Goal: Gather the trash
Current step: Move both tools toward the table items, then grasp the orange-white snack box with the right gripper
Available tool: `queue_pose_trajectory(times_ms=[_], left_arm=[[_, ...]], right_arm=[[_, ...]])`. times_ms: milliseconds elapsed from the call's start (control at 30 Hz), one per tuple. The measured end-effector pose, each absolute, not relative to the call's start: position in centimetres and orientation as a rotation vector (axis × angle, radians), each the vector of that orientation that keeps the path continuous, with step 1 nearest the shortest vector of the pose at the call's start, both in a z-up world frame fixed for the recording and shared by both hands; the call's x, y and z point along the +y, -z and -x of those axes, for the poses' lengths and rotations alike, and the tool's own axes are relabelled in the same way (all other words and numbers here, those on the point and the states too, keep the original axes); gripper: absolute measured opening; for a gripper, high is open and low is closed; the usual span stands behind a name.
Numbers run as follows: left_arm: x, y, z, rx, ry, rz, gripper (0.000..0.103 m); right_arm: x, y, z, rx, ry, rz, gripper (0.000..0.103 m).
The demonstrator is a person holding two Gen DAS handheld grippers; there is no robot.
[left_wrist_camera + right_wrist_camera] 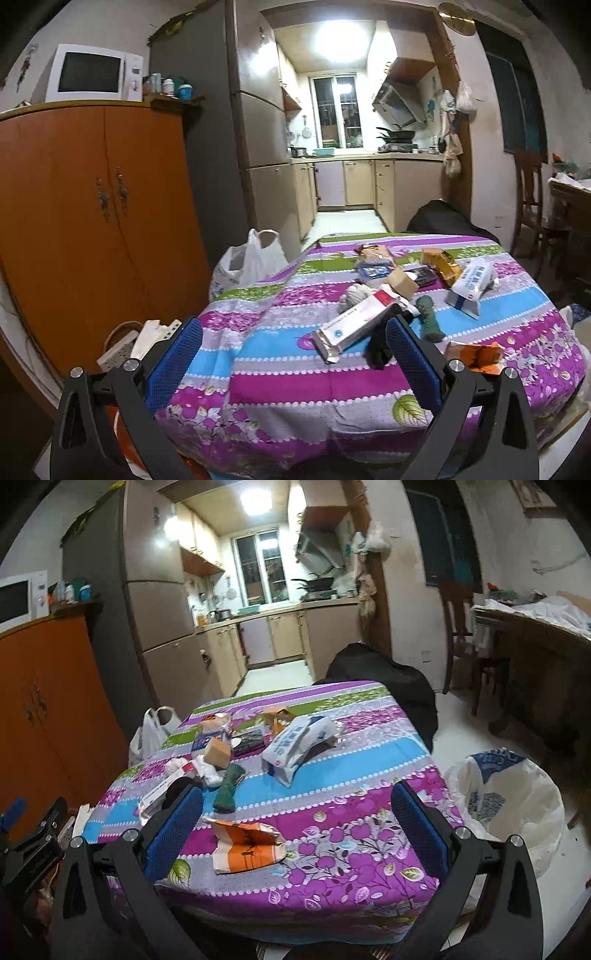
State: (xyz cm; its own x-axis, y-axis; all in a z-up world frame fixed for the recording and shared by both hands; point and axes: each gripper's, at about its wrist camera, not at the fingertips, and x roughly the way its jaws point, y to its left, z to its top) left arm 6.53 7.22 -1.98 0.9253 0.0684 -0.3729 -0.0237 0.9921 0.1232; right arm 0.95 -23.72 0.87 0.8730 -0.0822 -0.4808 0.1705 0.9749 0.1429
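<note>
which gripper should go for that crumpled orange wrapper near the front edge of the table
Right. The orange wrapper lies between the open right gripper, beside the lined bin; it sits off to the left gripper's right.

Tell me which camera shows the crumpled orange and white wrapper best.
The right wrist view: the orange and white wrapper lies whole on the tablecloth, between the fingers of the open right claw. The left wrist view shows it only partly, behind a finger of the open left claw.

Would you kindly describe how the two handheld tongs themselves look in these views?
Both look alike: the left tongs and right tongs have black triangular frames with cut-out slots, round silver bolts, and flat rectangular finger pads covered in blue dimpled rubber. No cables or sleeves show.
</note>
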Motion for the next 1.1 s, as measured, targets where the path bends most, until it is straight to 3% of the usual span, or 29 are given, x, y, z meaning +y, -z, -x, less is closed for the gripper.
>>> queue_pose_trajectory(times_ms=[400, 767, 967, 1100], left_arm=[[5.4, 3.4, -8.9, 0.418, -0.083, -0.204, 0.098], [4.4, 5.4, -12.6, 0.496, -0.087, -0.245, 0.098], [4.2, 6.2, -14.1, 0.526, -0.093, -0.256, 0.098], [4.1, 6.9, -15.0, 0.554, -0.096, -0.264, 0.098]], right_arm=[[-22.6, -0.4, -4.3, 0.542, -0.009, -0.041, 0.098], [-19.2, 2.8, -9.2, 0.672, -0.321, 0.302, 0.098], [-17.9, 4.5, -11.1, 0.735, -0.452, 0.377, 0.089], [-17.5, 5.5, -12.1, 0.78, -0.51, 0.402, 0.076]])
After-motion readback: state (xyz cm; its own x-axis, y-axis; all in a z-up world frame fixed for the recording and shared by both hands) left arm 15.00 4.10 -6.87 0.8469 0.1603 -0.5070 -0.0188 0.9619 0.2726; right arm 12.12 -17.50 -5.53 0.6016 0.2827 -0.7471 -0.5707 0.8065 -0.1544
